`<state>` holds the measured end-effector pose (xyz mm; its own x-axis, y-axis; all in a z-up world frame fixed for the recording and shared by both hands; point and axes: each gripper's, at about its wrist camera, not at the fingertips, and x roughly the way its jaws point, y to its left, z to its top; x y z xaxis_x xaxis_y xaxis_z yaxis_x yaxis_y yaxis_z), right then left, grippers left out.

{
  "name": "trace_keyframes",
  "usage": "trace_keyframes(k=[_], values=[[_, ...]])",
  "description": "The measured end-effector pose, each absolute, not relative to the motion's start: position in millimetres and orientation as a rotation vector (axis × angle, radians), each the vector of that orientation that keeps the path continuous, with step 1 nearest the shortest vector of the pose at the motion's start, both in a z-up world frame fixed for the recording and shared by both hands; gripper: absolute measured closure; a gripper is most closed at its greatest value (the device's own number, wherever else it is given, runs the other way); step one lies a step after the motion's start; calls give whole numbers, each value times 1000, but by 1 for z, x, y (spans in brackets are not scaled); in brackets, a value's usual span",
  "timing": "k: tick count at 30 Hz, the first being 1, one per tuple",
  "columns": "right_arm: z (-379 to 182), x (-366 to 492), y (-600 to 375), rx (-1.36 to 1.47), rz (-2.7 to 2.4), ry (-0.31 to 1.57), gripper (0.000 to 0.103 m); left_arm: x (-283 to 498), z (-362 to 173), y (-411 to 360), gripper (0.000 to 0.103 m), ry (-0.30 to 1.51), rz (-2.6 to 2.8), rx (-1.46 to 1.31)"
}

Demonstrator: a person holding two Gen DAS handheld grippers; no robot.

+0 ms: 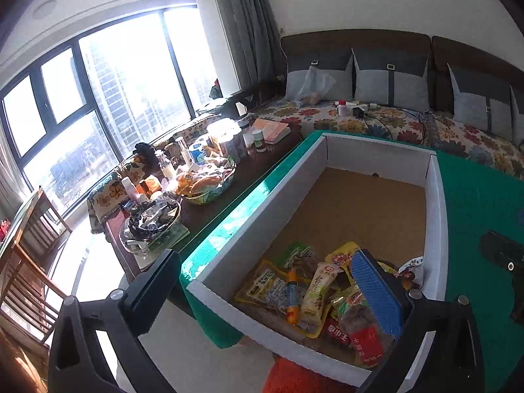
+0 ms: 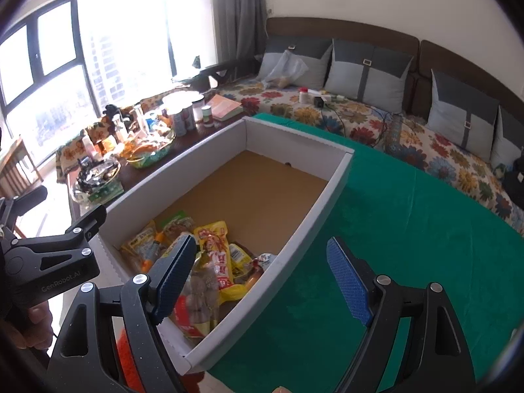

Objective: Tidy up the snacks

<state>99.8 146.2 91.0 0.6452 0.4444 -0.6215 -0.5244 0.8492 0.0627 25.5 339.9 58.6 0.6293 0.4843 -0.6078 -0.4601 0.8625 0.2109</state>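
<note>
A white cardboard box [image 1: 258,222] with a brown floor stands on a green tablecloth [image 2: 409,229]. Several snack packets lie heaped at its near end: a cream packet [image 1: 317,294], an orange-tipped tube [image 1: 291,294], a red-labelled bag [image 1: 363,330] and a yellow packet [image 2: 214,245]. My left gripper [image 1: 267,286] hovers open above this heap, with nothing pinched between its blue pads. My right gripper [image 2: 262,278] is open too and holds nothing; it straddles the box's right wall. The left gripper [image 2: 65,249] shows at the left of the right wrist view.
A dark side table [image 1: 262,163] left of the box holds bowls of snacks [image 1: 206,186], bottles and jars. Behind is a sofa with a floral cover [image 1: 409,124] and grey cushions. A wooden chair [image 1: 29,262] stands by the window. Something orange [image 1: 294,376] lies below the box's near edge.
</note>
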Motion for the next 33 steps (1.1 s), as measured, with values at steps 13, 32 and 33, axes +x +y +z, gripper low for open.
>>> trace_keyframes(k=[13,32,33], values=[[84,98,160,-152,550,708,18,29,45,357,0,770,505,-25],[84,96,175,-192,549,732,18,28,51,362,0,766,435,-49],[84,96,175,-193,549,735,18,28,50,363,0,769,432,-52]])
